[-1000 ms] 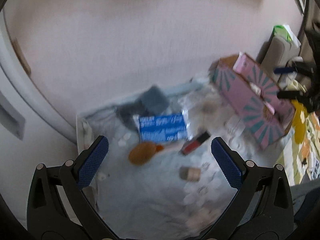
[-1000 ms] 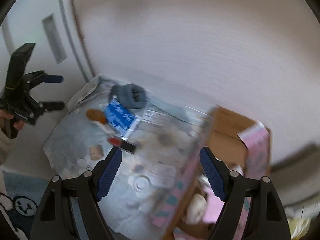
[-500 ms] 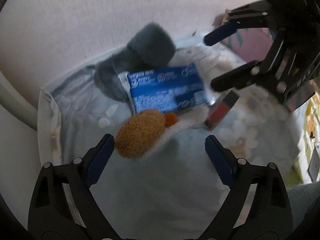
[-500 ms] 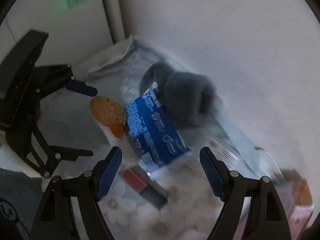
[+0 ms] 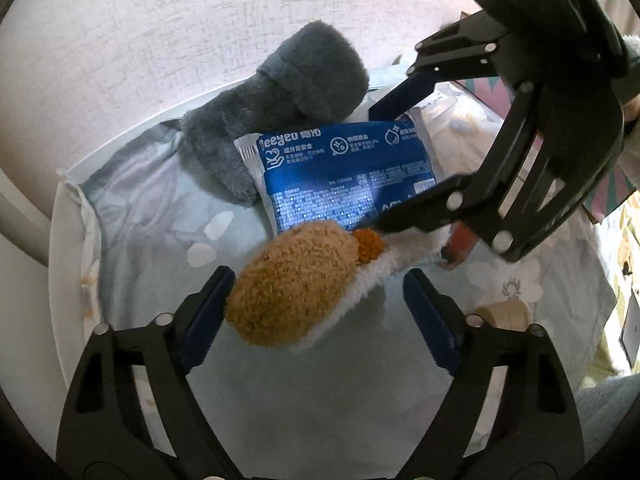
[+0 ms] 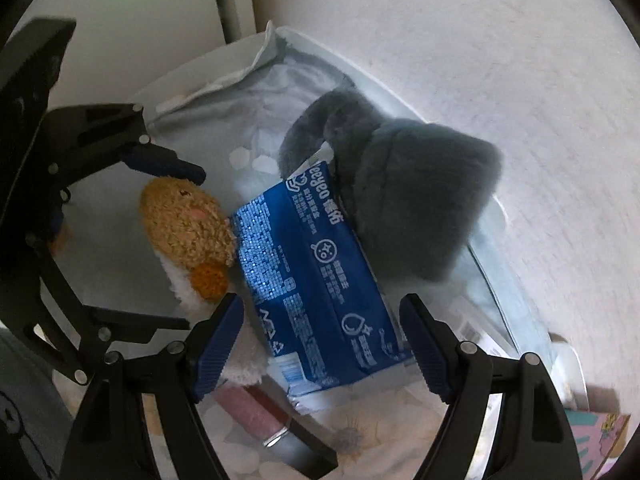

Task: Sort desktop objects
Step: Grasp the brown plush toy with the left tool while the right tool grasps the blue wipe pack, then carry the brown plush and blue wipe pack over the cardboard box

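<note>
Two soft things and a packet lie close together on a pale blue cloth (image 5: 136, 200) spread over a white tabletop (image 5: 56, 248). The brown plush toy (image 5: 296, 284), with its orange nub and white fleecy underside, sits between the jaws of the left gripper (image 5: 316, 300), which are closing around it; one blue pad is just at the toy's side, the other stands apart, so nothing is clamped yet. Touching the toy's far edge is a blue wipes packet (image 5: 344, 176), and a grey fuzzy slipper (image 5: 276, 100) rests partly on the packet's top corner, against the textured wall. The right gripper (image 6: 320, 344) hangs over the packet's near end with its jaws spread wide on either side of it, pads clear of the wrapper. Below that gripper lies a pink lip gloss tube (image 6: 260, 412) with a dark cap. A small wooden spool (image 5: 504, 312) stands on the cloth to the right in the left wrist view, and a corner of a pink patterned box (image 6: 604, 428) shows at the edge.
</note>
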Action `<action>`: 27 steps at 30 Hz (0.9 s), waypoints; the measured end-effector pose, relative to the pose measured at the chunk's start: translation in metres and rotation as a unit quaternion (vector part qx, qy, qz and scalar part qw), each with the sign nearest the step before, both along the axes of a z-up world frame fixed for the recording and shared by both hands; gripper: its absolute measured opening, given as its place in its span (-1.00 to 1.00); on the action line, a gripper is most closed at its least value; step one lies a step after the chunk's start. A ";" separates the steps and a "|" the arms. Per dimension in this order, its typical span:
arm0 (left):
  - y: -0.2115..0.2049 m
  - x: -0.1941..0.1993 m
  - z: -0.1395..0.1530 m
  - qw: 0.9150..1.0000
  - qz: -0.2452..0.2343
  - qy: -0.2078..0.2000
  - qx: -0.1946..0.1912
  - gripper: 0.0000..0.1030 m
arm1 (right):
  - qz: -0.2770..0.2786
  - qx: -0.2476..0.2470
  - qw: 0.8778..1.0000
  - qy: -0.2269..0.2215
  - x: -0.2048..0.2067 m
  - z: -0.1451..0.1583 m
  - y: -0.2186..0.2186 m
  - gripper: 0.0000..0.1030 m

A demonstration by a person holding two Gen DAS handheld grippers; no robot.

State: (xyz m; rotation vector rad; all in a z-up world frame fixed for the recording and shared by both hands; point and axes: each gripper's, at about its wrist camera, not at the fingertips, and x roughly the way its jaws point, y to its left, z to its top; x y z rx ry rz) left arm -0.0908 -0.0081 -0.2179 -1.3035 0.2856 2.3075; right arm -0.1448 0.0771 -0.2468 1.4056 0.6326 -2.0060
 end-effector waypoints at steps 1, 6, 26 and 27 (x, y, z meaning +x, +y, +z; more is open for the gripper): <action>0.002 -0.001 -0.002 1.000 -0.004 -0.001 -0.001 0.49 | 0.003 0.005 1.000 -0.002 -0.001 -0.004 -0.002 0.49; 0.007 0.000 -0.010 0.999 -0.017 0.005 -0.033 -0.04 | 0.006 0.000 1.000 -0.007 -0.006 -0.011 -0.005 0.34; 0.017 0.050 0.031 0.998 -0.034 0.043 -0.022 -0.42 | -0.026 -0.042 0.999 -0.003 0.003 0.037 0.020 0.22; 0.019 0.053 0.034 0.998 -0.037 0.046 -0.023 -0.42 | -0.027 -0.041 0.999 0.000 -0.001 0.041 0.017 0.22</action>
